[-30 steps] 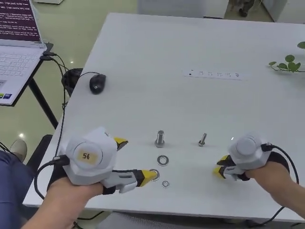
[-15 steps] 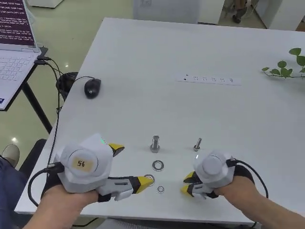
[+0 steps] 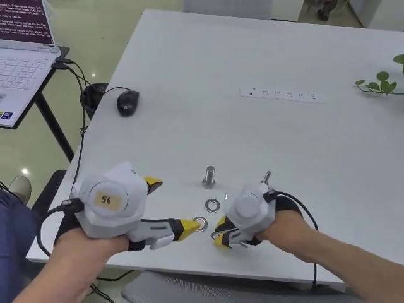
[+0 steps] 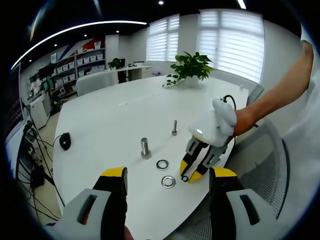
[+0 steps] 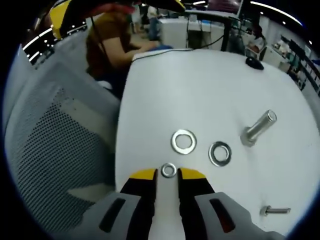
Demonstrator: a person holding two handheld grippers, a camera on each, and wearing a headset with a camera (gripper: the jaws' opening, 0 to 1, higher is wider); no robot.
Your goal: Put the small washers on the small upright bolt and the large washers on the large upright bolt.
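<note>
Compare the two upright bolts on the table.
The large bolt is thicker than the small bolt. The large bolt stands clear beyond a large washer; the small bolt is partly hidden behind the right claw in the head view. Both stand upright, without washers.

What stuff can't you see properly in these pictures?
Small bolt: head view, its bottom hides behind the right hand-held gripper.
Small washer: right gripper view, between the jaw tips, too close to tell if gripped.
Laptop screen words: head view, too small, cut by the edge.

Mouse [image 3: 127, 101] and power strip [image 3: 282, 96] lie well apart on table [image 3: 189, 63].
</note>
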